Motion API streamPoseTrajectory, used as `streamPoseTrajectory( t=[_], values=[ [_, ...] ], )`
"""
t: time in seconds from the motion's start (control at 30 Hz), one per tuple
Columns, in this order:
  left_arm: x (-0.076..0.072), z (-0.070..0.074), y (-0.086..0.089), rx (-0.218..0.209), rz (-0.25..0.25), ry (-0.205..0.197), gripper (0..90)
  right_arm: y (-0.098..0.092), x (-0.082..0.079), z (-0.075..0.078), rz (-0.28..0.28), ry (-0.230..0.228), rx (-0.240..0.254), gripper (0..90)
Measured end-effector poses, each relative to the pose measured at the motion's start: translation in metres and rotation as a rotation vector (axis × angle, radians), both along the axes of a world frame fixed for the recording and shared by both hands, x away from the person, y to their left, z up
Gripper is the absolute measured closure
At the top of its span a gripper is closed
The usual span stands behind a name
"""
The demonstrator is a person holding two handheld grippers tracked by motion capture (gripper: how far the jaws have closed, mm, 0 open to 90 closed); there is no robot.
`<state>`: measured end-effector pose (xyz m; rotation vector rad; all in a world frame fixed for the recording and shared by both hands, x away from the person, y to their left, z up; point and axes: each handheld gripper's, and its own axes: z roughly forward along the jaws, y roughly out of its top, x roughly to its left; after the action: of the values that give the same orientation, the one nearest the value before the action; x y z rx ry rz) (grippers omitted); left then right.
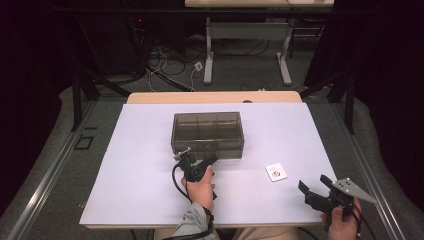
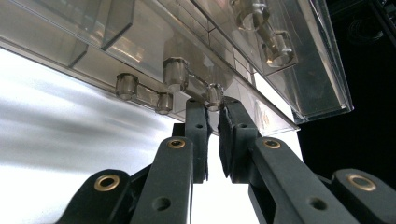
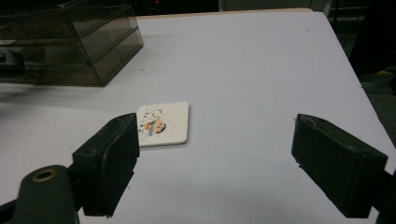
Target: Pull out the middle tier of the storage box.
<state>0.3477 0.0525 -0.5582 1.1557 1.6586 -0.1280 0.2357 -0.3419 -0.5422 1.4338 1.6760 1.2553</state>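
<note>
Dark curtains and a tangle of floor cables close in behind the white table top [image 1: 150, 190], which sits on a wooden table. Near its middle stands a smoky clear plastic box [image 1: 207, 132] with inner dividers and a front latch. The left gripper [image 1: 189, 159] is up against the box's near wall, its jaws drawn nearly together on a small clear knob of the latch [image 2: 214, 96]; the pads pinch that knob, with the other latch pegs just beside them to the left in the left gripper view. The person's left hand [image 1: 201, 189] grips the tool from below, its cable looping on the table top.

Well apart to the right, a small white square coaster [image 1: 276, 172] with a coloured cartoon print lies flat, alone on the surface. The right gripper [image 1: 316, 186] hovers near the table's front right corner with its jaws spread wide and nothing between them; in the right gripper view the coaster [image 3: 163, 124] lies just beyond the left jaw, and the box is farther off at upper left.
</note>
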Motion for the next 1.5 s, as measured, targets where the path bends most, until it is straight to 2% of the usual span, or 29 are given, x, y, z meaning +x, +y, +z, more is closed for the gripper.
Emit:
streamPoseTrajectory(
  t=[0.2, 1.5],
  values=[
    [-0.002, 0.000, 0.001, 0.002, -0.006, -0.001, 82.4, -0.001, -0.001, 0.001, 0.004, 0.012, -0.006, 15.0],
    [-0.015, -0.001, 0.002, -0.019, -0.010, 0.000, 82.3, 0.001, -0.001, 0.001, 0.002, 0.005, -0.002, 15.0]
  ],
)
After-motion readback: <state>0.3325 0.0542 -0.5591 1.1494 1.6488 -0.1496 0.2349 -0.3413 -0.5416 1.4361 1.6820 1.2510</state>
